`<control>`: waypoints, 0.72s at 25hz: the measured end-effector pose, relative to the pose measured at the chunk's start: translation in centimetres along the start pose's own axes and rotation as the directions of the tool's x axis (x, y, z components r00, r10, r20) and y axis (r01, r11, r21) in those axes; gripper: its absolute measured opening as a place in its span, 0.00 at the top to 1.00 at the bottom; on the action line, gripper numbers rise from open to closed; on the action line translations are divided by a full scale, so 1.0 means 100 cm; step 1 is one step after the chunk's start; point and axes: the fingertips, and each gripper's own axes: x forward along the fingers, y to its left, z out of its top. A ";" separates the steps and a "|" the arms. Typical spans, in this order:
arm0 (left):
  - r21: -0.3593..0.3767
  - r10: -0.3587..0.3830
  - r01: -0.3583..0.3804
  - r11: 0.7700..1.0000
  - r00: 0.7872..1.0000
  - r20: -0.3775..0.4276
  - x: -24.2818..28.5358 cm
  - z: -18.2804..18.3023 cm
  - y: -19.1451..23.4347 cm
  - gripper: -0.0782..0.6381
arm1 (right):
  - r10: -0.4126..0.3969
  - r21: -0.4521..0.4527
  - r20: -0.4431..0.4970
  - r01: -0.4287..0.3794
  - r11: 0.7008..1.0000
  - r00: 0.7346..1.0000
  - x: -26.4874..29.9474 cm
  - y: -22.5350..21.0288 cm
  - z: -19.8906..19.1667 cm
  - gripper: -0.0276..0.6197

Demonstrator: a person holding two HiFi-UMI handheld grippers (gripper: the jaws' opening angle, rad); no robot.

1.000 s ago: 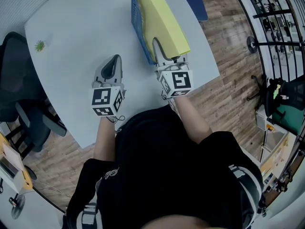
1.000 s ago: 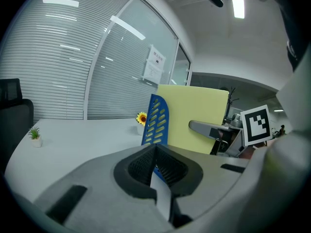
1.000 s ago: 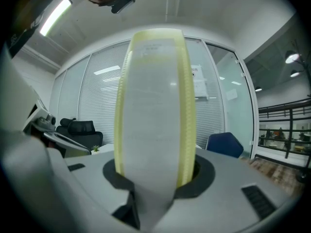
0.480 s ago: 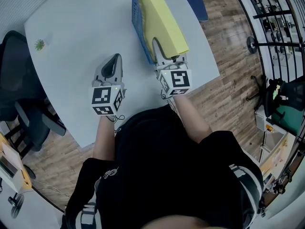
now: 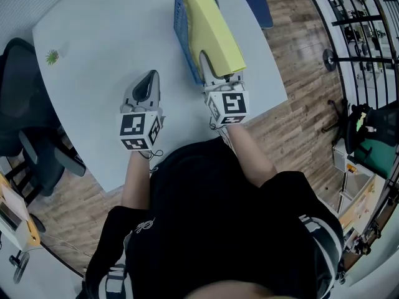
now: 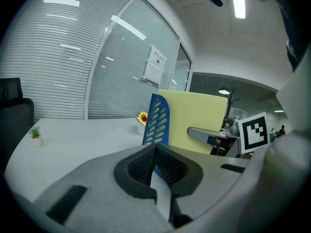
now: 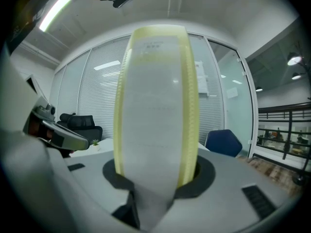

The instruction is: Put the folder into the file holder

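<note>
So the yellow folder [image 5: 215,33] is up at about 12 o'clock from the person. It stands on edge on the desk [image 5: 93,48], tucked right against the blue file holder [image 5: 181,23]. From the left gripper view the folder [image 6: 194,115] sits behind the holder's slotted wall [image 6: 158,118], so I'd guess it's at least partly in. Can't tell if it's seated all the way, though. The right hand-held gripper [image 5: 218,68] is clamped on the near end, jaws squeezing across the fat spine [image 7: 155,106]. The left hand-held gripper [image 5: 148,78] sits at roughly 9 o'clock from the right one, jaws together with nothing in them, just parked on the desk. Handling-wise, this looks like a thick, boxy folder, so pretty stiff and not going to flop. I'd say it's light-ish unless it's stuffed. The cover looks smooth, so it could slide in the pads. Holding one end of something that long also means it'll want to swing or twist. Pinching across the spine near the bottom corner seems like the right spot to me. That's the rigid bit, and it leaves the far end free to slide into the slot.
</note>
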 end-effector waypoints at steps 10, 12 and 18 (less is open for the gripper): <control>0.003 -0.003 0.003 1.000 1.000 -0.002 0.000 -0.002 -0.002 0.89 | 0.006 -0.032 -0.012 -0.006 0.999 1.000 -0.002 0.002 -0.005 0.63; 0.004 -0.002 0.002 1.000 1.000 -0.002 -0.002 -0.002 -0.002 0.89 | 0.014 -0.026 -0.035 -0.014 1.000 0.999 -0.002 0.004 -0.009 0.61; 0.012 -0.008 0.008 1.000 1.000 -0.001 -0.007 -0.004 -0.004 0.89 | 0.032 -0.017 -0.100 -0.034 0.999 0.994 -0.008 0.009 -0.023 0.51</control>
